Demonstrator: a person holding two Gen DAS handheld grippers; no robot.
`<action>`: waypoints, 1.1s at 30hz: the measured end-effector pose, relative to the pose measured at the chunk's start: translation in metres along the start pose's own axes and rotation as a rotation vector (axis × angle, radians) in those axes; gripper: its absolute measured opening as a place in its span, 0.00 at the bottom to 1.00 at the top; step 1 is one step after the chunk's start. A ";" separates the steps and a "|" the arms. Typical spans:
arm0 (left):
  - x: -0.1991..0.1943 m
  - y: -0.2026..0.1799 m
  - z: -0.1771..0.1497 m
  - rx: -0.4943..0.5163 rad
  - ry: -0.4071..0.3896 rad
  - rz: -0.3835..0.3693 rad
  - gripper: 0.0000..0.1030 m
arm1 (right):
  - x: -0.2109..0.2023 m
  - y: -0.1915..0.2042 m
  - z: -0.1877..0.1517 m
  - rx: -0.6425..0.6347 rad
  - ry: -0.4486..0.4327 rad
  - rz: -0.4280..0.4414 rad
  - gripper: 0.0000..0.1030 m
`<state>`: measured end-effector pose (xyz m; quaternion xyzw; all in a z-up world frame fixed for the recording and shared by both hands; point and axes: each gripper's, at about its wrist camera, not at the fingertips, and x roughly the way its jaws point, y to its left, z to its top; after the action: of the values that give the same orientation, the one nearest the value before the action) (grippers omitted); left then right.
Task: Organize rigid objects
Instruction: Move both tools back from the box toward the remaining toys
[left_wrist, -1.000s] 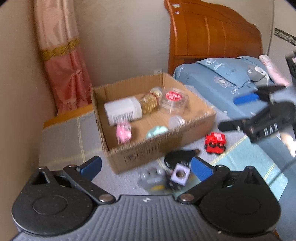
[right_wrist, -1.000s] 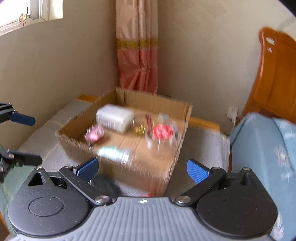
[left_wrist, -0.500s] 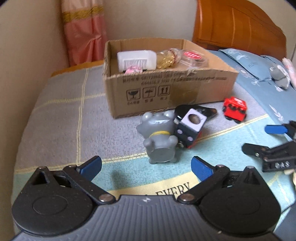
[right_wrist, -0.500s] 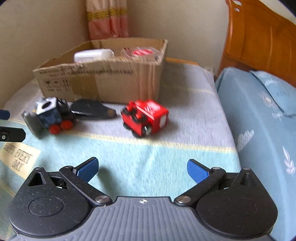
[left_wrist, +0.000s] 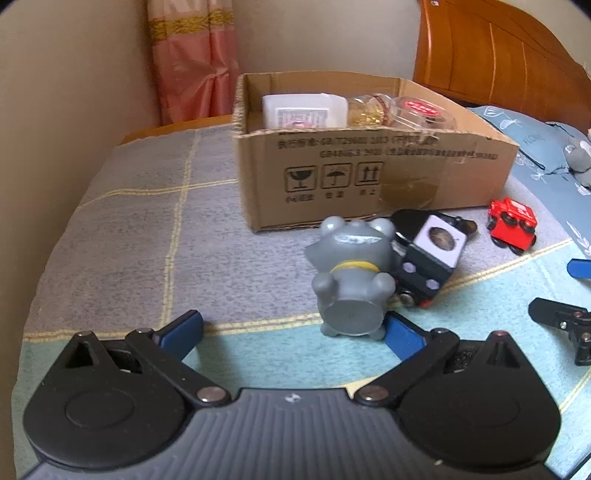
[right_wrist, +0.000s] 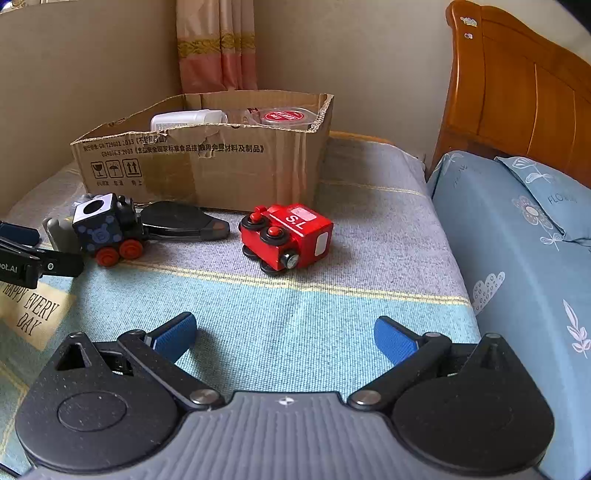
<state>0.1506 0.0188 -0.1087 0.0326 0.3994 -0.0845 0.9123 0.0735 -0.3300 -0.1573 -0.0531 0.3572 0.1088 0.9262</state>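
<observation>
left gripper (left_wrist: 291, 330) sits low over the bedspread w/ fingers spread wide, nothing betw them. the grey rubbery animal figurine w/ yellow collar (left_wrist: 351, 280) lies on its back at abt 1 o'clock from the gap, base toward the camera, head toward the open brown cardboard box (left_wrist: 373, 177). its base is just beside the blue pad of the right-hand finger (left_wrist: 402, 338); can't tell if they touch. long axis runs 6-to-12, roughly along the fingers, so i'd judge the gripper needs to slide toward 3 o'clock to centre on it before closing across the body.

right gripper (right_wrist: 284, 338) also released, empty. the red blocky wooden toy train car marked "s.l" (right_wrist: 290, 236) is at 12 o'clock, well ahead of the tips, tipped on its side w/ wheels facing the camera. left gripper is nearer the figurine, right nearer the red car.

dark blue wooden train engine w/ red wheels (left_wrist: 428, 266) touches the figurine at its 3 o'clock side, w/ a flat black teardrop-shaped case (right_wrist: 181, 221) behind it.

left view shows the figurine's full body + the box contents: white plastic bottle (left_wrist: 304, 110), gold jar, clear tub w/ red lid (left_wrist: 417, 109). right view hides most of the figurine behind the engine but shows the engine's wheels, the red car's lettering, and the box's torn rim.
</observation>
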 end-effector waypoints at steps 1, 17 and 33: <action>0.000 0.003 0.000 -0.006 0.003 0.006 0.99 | 0.000 0.000 0.000 0.000 0.003 0.000 1.00; 0.003 0.040 0.004 -0.070 0.025 0.058 0.99 | 0.003 -0.001 0.007 -0.015 0.046 0.016 1.00; 0.007 0.002 0.008 0.074 0.028 -0.067 0.99 | 0.048 -0.012 0.048 -0.084 0.056 0.084 1.00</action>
<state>0.1611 0.0191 -0.1086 0.0541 0.4095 -0.1292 0.9015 0.1425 -0.3250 -0.1542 -0.0799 0.3800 0.1611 0.9073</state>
